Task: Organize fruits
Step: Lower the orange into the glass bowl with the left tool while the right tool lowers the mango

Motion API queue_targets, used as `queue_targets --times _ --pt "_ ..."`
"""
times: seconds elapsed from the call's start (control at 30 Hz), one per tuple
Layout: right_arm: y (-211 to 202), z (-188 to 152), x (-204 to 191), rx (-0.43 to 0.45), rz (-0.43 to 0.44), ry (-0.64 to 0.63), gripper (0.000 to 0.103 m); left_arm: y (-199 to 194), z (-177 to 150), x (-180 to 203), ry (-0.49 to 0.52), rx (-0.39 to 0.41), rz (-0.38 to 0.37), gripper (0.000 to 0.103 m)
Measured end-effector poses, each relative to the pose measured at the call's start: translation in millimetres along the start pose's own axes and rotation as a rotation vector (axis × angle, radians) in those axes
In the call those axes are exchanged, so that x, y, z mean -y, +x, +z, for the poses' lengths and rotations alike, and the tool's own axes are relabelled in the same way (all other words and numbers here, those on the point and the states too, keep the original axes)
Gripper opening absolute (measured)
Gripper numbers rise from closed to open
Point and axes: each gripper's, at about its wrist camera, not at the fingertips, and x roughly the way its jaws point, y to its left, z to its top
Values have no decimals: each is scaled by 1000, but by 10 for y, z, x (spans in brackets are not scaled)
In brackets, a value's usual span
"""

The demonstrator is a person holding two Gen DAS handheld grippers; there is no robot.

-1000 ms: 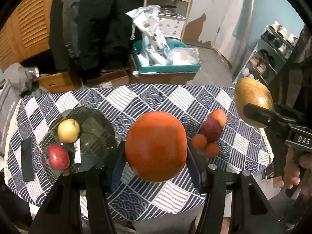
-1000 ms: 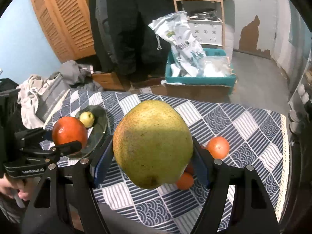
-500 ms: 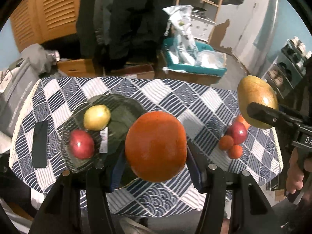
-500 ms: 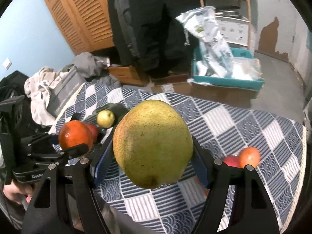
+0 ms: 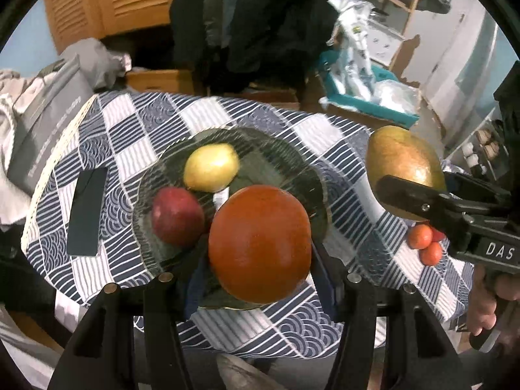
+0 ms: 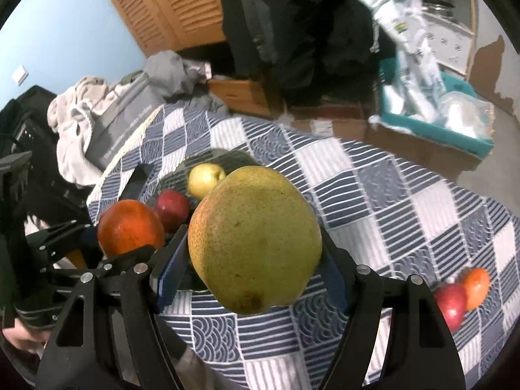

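Left gripper (image 5: 260, 247) clamped on the large round orange (image 5: 259, 243), held above the dark glass plate (image 5: 286, 159). On the plate: yellow apple (image 5: 211, 167) at 11 o'clock, red apple (image 5: 177, 216) at 9. Right gripper (image 6: 256, 253) clamped on the big green-yellow pear (image 6: 255, 239) over the blue-and-white checked tablecloth (image 6: 406, 201); loose small red and orange fruits (image 6: 463, 292) at 4 o'clock.

A printed cloth (image 5: 136, 120) covers the worktop, bearing a glossy dark glass plate (image 5: 279, 162) beside matt, speckled pear (image 6: 256, 240) skin.
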Motion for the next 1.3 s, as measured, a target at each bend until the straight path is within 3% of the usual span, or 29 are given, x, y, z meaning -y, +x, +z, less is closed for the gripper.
queue_targets --times 0.53,1.1,1.13,1.23,1.3 --pt "746 -6 -185 -147 15 -45 74 497 -165 -436 -114 -137 23 60" --pt "910 -64 -108 -226 35 12 75 811 -290 -478 -147 -229 17 61" --pt "915 -63 -103 -229 38 16 75 802 -285 -481 -147 -222 19 62" --pt "924 -67 -112 -232 39 22 75 748 -249 -486 -145 -198 16 82" --pt "927 -70 -136 -233 32 12 75 716 -236 -476 -137 -184 21 83"
